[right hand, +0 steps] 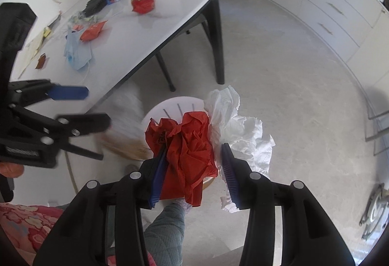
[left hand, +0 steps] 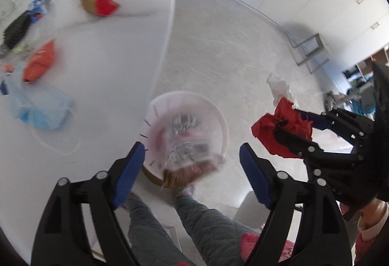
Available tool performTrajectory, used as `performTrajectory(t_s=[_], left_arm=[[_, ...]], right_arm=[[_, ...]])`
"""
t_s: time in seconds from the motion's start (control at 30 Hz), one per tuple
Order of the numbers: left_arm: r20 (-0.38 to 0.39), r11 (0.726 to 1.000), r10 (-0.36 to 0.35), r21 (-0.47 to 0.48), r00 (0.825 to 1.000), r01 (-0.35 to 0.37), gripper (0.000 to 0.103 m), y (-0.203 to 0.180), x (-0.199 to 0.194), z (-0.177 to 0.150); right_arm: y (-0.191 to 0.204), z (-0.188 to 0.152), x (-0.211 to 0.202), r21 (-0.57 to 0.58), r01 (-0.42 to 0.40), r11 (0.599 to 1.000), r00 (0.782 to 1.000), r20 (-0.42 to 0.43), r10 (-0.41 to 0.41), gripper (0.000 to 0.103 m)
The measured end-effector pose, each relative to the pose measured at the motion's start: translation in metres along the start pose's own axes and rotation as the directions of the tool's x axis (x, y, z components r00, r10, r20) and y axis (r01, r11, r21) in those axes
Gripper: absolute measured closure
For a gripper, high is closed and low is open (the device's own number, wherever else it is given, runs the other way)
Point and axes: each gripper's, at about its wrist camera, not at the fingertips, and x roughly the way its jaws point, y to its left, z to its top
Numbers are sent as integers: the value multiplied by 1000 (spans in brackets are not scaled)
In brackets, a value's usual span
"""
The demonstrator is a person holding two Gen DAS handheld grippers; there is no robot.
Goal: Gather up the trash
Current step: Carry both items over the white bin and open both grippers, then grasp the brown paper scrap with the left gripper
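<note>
A white trash bin (left hand: 220,120) stands on the floor beside the table, with blurred printed wrappers inside it. My left gripper (left hand: 192,146) hangs open just above its rim, with nothing between the blue pads. My right gripper (right hand: 194,146) is shut on a crumpled red paper (right hand: 189,144) with a crumpled white tissue (right hand: 243,127) bunched against it. This bundle hangs over the bin's rim (right hand: 170,105). The left wrist view has the right gripper (left hand: 287,121) to the right of the bin, with the red paper (left hand: 267,127) in it.
More litter lies on the white table (left hand: 109,59): a brown and red carton (left hand: 97,1), an orange packet (left hand: 40,61), a blue mask (left hand: 41,105), a black wrapper (left hand: 15,30). A person's legs (left hand: 194,222) stand beside the bin. Dark table legs (right hand: 217,47) and drawers (right hand: 340,18) lie beyond.
</note>
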Motion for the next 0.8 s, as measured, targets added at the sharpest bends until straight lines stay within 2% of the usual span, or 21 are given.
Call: performTrajectory(t_s=[0.3, 0.37, 0.43, 0.53, 0.63, 0.8], left_arm=[[67, 996, 64, -74, 996, -59, 17, 17, -42, -4], [91, 992, 84, -98, 992, -75, 17, 17, -54, -7], [109, 988, 109, -124, 988, -95, 15, 17, -64, -7], [107, 980, 131, -166, 986, -112, 13, 21, -79, -18], [108, 972, 145, -202, 983, -121, 12, 27, -95, -34], [126, 951, 195, -268, 973, -156, 12, 38, -116, -53]], right_arm=[[4, 4, 36, -86, -56, 995, 997, -52, 52, 54], [13, 5, 48, -116, -66, 991, 996, -73, 57, 42], [19, 6, 57, -136, -60, 989, 995, -88, 48, 18], [26, 11, 55, -142, -68, 988, 995, -87, 56, 10], [33, 22, 39, -142, -70, 987, 997, -46, 64, 4], [49, 51, 8, -166, -70, 984, 997, 33, 76, 2]])
